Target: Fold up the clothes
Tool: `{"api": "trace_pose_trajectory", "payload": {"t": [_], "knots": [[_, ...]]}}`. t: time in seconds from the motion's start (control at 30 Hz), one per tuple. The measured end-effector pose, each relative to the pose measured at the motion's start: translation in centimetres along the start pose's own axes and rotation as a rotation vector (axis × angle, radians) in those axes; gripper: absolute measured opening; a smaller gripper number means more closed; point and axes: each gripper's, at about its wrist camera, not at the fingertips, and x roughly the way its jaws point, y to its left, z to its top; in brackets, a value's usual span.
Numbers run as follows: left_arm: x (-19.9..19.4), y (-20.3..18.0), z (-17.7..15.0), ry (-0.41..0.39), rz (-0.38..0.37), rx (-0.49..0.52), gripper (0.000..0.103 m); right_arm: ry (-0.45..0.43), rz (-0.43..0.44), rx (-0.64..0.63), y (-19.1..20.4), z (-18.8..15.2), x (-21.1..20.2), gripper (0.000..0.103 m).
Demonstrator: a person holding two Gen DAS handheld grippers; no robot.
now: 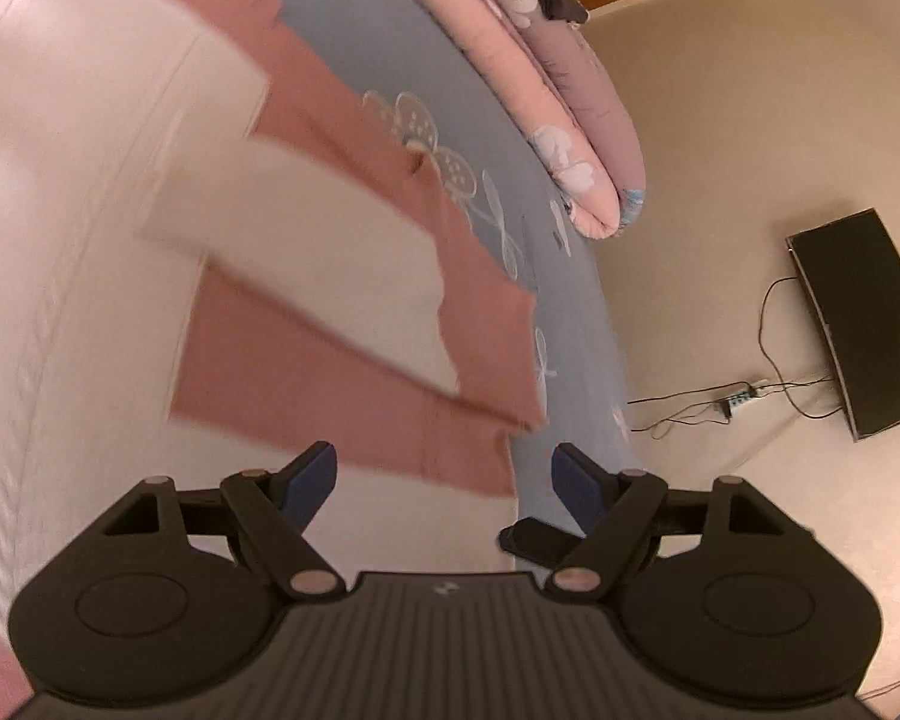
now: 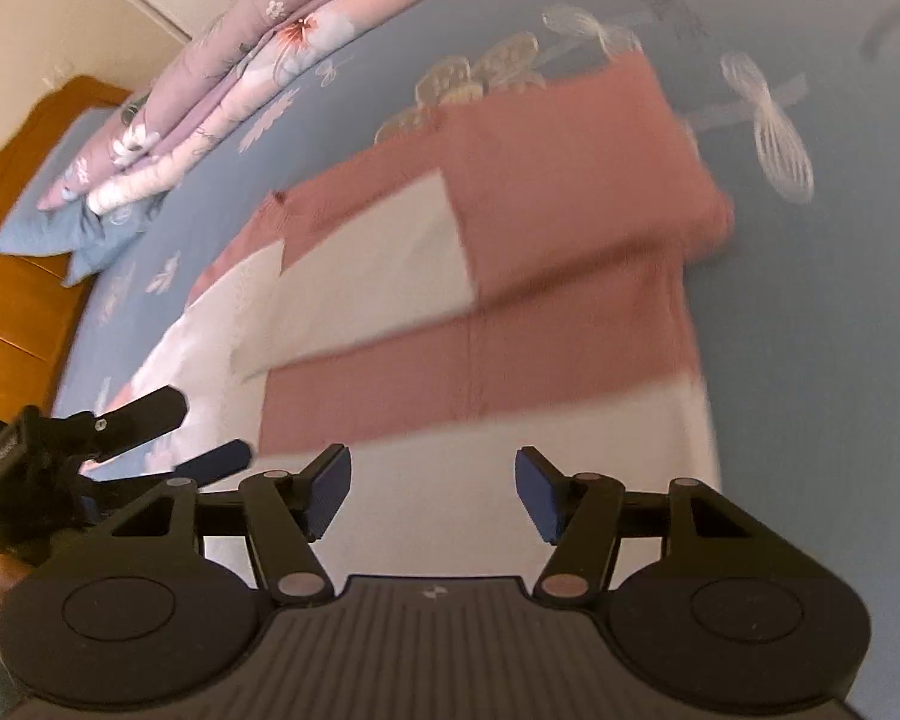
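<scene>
- Pink-and-white garment (image 2: pixel 510 276) lies spread flat on the blue bedsheet (image 2: pixel 810 360), its pink half toward the far side and its white half nearer to us.
- We see a white sleeve (image 2: pixel 378 276) folded slantwise across the pink part.
- Our right gripper (image 2: pixel 432 480) hangs above the white near part, jaws spread with nothing between them; whether they touch the cloth we cannot tell.
- Our left gripper (image 1: pixel 444 480) hovers over the garment's right edge in its own view, jaws spread wide and holding nothing.
- In the right wrist view we catch that left gripper low at the left, over the white cloth.
- A folded floral quilt (image 2: pixel 222 90) lies along the far side of the bed, well apart from the garment.
- Off the bed, a dark flat panel (image 1: pixel 858 324) leans at the wall with cables (image 1: pixel 768 384) trailing on the floor.
</scene>
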Motion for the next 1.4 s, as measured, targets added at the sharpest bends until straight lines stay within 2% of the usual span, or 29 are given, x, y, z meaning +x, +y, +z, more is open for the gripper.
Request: {"api": "trace_pose_trajectory", "payload": {"t": [0.13,0.27,0.43,0.53,0.6,0.7,0.8,0.93,1.0,1.07,1.27,1.37,1.4], "knots": [[-0.4,2.5,-2.6,0.002,0.053,-0.099,0.078,0.057,-0.024,0.049,-1.5,-2.9,1.2,0.066],[-2.4,3.7,-5.3,-0.016,0.107,-0.144,0.078,0.061,0.025,0.059,-2.8,-4.3,0.4,0.067],[-4.9,5.1,-8.5,-0.071,0.141,-0.229,0.079,0.132,0.057,0.068,-4.1,-5.4,-0.6,0.068],[-5.4,4.9,-9.5,-0.079,0.176,-0.244,0.079,0.169,0.081,0.081,-5.1,-5.8,-1.4,0.068],[-5.3,4.0,-8.9,-0.065,0.213,-0.23,0.078,0.156,0.074,0.065,-5.0,-5.1,-2.1,0.068],[-4.7,2.2,-6.7,-0.071,0.198,-0.112,0.079,0.094,0.104,0.042,-4.5,-3.5,-2.4,0.07],[-3.9,2.6,-4.8,-0.051,0.192,-0.077,0.079,0.064,0.112,0.053,-4.3,-2.9,-1.3,0.07],[-4.1,4.6,-4.0,-0.025,0.175,-0.089,0.079,0.047,0.073,0.088,-4.5,-4.5,-0.7,0.071],[-4.9,5.5,-4.3,-0.016,0.141,-0.113,0.079,0.044,0.058,0.118,-4.7,-5.7,-1.1,0.071],[-6.0,6.1,-4.7,-0.003,0.141,-0.122,0.079,0.043,0.042,0.151,-5.0,-7.0,-1.7,0.071],[-8.7,7.4,-6.6,0.05,0.143,-0.151,0.08,0.093,-0.073,0.164,-3.4,-8.9,-2.6,0.072],[-9.6,7.8,-6.6,0.092,0.153,-0.172,0.08,0.094,-0.079,0.13,-1.5,-8.4,-2.5,0.072],[-9.9,7.8,-6.4,0.106,0.158,-0.165,0.08,0.09,-0.053,0.123,-0.8,-8.3,-2.3,0.072]]}}
